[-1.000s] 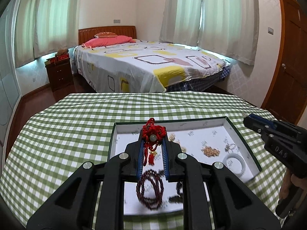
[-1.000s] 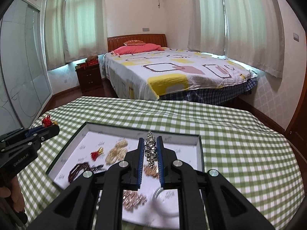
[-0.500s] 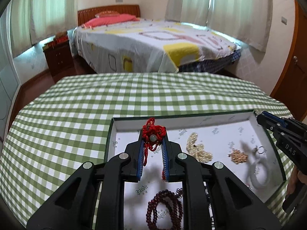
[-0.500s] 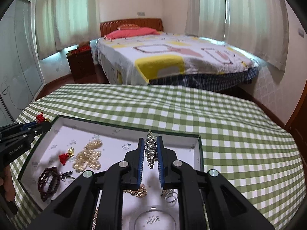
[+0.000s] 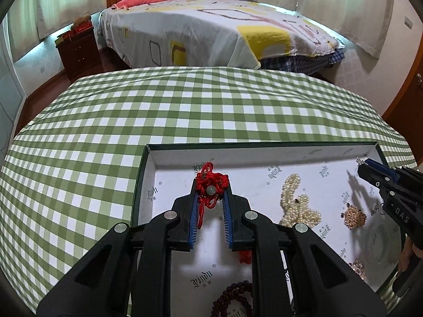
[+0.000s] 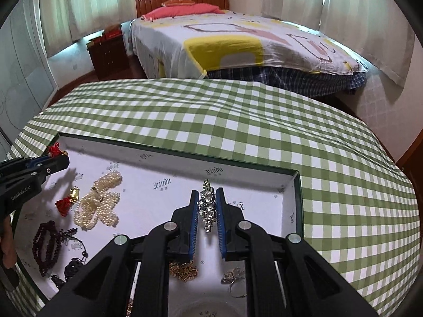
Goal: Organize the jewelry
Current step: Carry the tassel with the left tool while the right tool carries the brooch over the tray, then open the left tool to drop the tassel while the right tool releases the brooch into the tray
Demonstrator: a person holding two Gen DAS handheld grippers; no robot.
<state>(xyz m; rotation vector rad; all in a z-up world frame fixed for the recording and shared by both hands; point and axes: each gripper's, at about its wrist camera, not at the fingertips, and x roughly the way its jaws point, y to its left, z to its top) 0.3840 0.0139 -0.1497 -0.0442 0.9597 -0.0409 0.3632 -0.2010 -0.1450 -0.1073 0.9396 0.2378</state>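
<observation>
The left tongs grip a red knotted-cord charm with a pale bead; the right tongs pinch a sparkling rhinestone piece. Both hang above the white-lined, green-rimmed tray. Best lower each onto bare lining, clear of the pearl strand, before releasing.

A shallow white-lined cardboard tray sits on the green-checked cloth-covered bench, toward its near edge. Inside the tray, a white pearl strand lies at ten o'clock, a dark red bead bracelet at eight, and a gold chain beside silver rings at six. Behind the bench stands the bed.
</observation>
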